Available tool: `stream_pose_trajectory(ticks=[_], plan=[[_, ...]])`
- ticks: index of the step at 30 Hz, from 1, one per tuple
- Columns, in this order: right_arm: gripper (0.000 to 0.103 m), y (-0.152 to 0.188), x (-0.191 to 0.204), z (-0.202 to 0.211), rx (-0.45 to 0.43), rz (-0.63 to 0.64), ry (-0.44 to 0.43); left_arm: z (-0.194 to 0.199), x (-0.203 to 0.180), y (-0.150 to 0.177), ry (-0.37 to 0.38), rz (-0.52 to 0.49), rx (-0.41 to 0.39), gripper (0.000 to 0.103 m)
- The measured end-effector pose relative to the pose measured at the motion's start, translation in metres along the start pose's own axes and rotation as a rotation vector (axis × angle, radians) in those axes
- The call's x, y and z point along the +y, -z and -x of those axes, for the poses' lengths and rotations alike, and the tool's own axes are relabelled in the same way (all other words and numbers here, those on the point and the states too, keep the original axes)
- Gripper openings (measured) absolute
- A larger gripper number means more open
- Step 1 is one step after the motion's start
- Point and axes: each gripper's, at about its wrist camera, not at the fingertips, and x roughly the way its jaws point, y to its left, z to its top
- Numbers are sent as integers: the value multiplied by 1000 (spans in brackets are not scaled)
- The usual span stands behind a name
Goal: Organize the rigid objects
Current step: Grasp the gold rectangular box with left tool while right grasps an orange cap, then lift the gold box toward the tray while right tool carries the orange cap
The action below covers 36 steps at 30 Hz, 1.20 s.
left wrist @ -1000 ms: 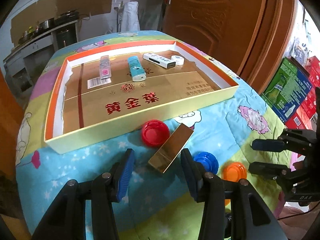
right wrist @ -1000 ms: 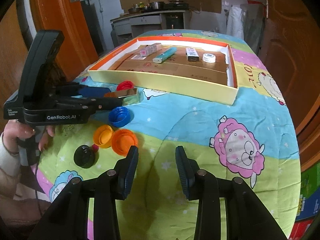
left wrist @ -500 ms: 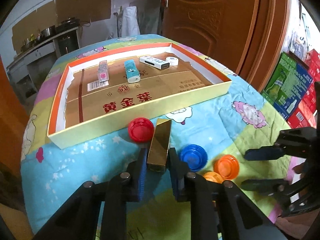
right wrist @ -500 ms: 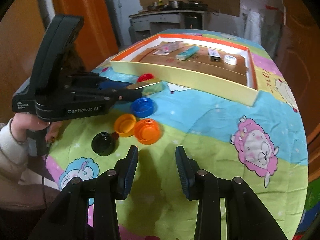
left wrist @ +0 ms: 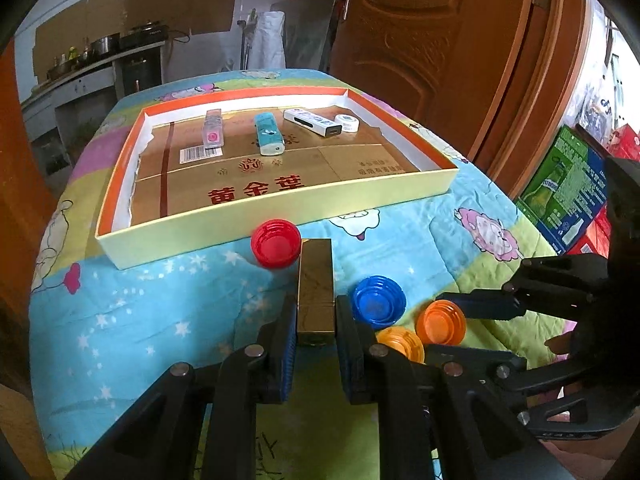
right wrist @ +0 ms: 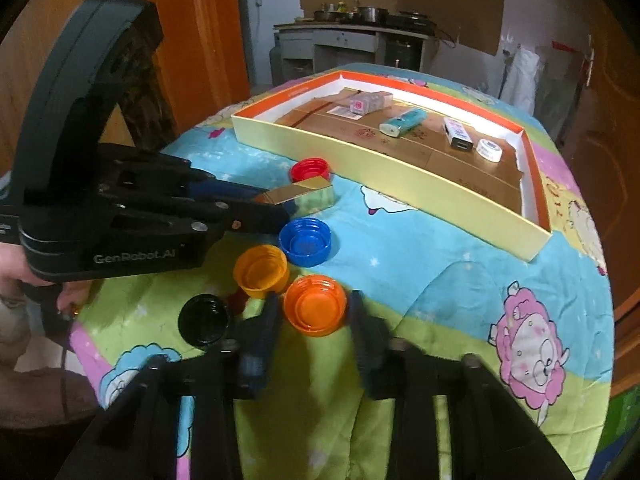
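Observation:
My left gripper (left wrist: 316, 316) is shut on a gold rectangular block (left wrist: 316, 280), which points toward the tray; the same block (right wrist: 304, 196) shows in the right wrist view. My right gripper (right wrist: 314, 300) straddles an orange cap (right wrist: 315, 310) lying on the cloth. Its jaws are closing, and thin gaps still show beside the cap. Red (left wrist: 276, 242), blue (left wrist: 378, 300) and yellow-orange (left wrist: 400, 342) caps lie close by, and a black cap (right wrist: 204, 320) sits near the table's edge. The shallow yellow tray (left wrist: 280, 216) holds a pink-clear item (left wrist: 213, 132), a teal item (left wrist: 268, 134), a white device (left wrist: 314, 122) and a white round piece (left wrist: 347, 123).
A cartoon-print cloth (right wrist: 460, 280) covers the round table. A wooden door (left wrist: 420, 40) stands behind the tray, green cartons (left wrist: 568, 188) are stacked on the floor at the right, and a kitchen counter (right wrist: 352, 36) lies far back. A person's hand (right wrist: 16, 268) holds the left gripper's handle.
My left gripper has closed on the gold block, which has turned from slanted to straight between the fingers. My right gripper moved over to the orange cap and its jaws narrowed.

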Motion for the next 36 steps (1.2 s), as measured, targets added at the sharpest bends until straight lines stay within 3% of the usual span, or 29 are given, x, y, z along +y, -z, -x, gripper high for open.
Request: stream_pose_trajectory(ticks=[16,27,36], plan=[[31,6,-3,16,-14,-47,3,20,-2,-2,-2,28,-60,18],[31,-14,-20,35,-97,-137,33,44,-1,-17,-23,75,-140,18],[31,-35,-27,44,-142,-131,57,54,9,-37,-50,117,-179,18]])
